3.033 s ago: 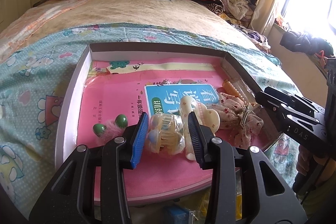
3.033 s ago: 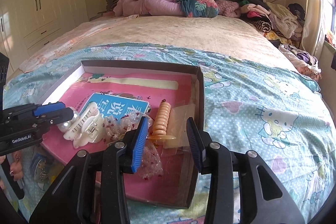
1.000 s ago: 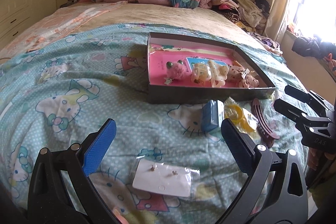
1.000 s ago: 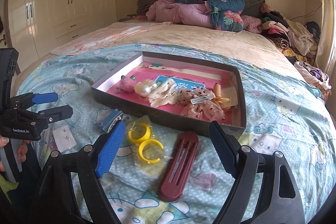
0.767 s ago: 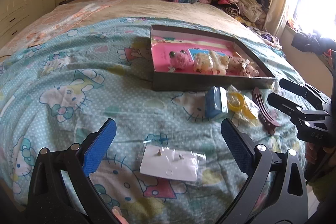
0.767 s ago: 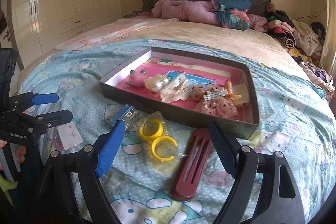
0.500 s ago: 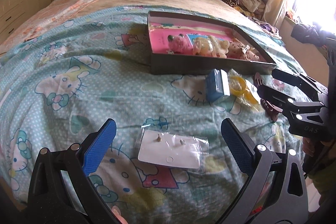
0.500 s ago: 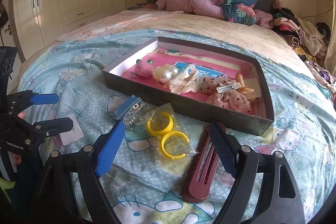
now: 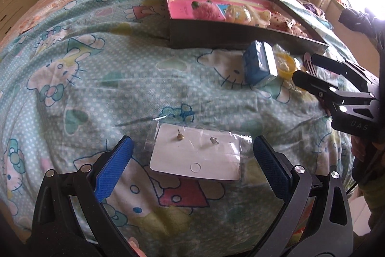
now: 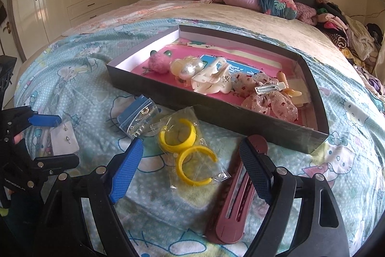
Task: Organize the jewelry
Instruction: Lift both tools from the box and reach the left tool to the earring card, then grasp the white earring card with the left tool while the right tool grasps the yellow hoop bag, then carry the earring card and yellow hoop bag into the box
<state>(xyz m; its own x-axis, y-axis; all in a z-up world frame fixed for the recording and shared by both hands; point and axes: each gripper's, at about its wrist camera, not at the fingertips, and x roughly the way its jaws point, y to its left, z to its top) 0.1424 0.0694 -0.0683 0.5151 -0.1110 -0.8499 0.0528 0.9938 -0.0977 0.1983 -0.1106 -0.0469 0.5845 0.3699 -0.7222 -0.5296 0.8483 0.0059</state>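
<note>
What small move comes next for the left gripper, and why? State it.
Probably lower the left gripper onto the earring card and close. Its jaws are open, the bagged card lies flat between them on the bedspread, still outside the box.

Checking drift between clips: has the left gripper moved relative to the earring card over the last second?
Yes. The left gripper has closed in on the earring card, which now lies between its open fingers.
</note>
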